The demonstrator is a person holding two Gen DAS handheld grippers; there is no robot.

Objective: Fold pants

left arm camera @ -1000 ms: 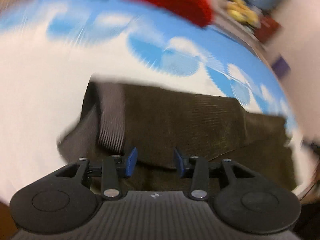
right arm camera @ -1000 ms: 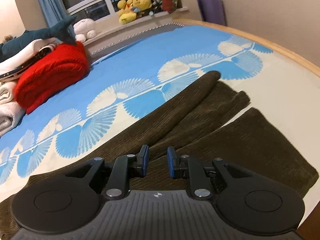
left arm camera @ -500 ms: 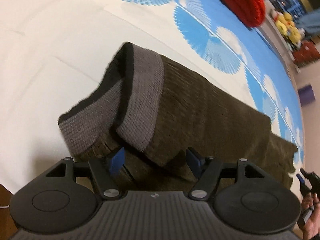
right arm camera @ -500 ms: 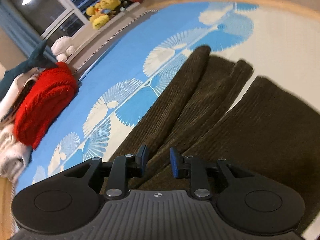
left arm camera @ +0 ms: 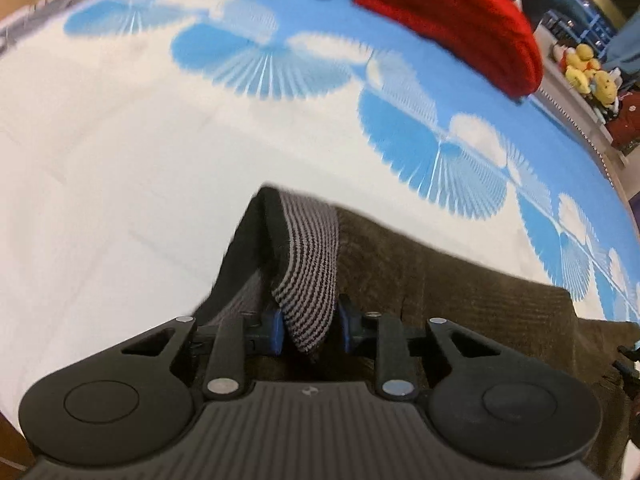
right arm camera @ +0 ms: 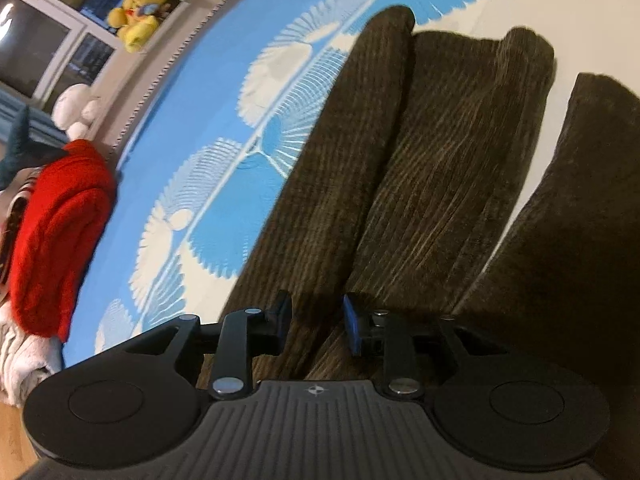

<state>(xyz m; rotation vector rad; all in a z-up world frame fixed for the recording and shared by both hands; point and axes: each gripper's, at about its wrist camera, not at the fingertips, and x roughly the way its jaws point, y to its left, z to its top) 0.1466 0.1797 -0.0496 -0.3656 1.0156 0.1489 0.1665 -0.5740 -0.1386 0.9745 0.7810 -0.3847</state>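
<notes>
Brown corduroy pants spread on the bed, the waistband caught between the left tongs.

The pants (right arm camera: pixel 452 168) lie along the near edge of the bed, legs stretched away in the right wrist view, one leg rucked into long ridges. The cloth looks thick, soft and limp, fairly heavy for its kind, so it will likely sag and drag rather than hold a line; the ribbed grey waistband (left arm camera: pixel 308 264) is the firmer part and the sensible place to grip. The left gripper (left arm camera: pixel 308 330) has a flap of that waistband between its blue pads, which appear to pinch it. The right gripper (right arm camera: pixel 316 326) stands parted, straddling a ridge of the leg cloth without squeezing it. Around them is the blue-and-white fan-patterned bedspread (left arm camera: pixel 160 152), with a red knitted bundle (left arm camera: pixel 452 16) well apart near the far edge.
</notes>
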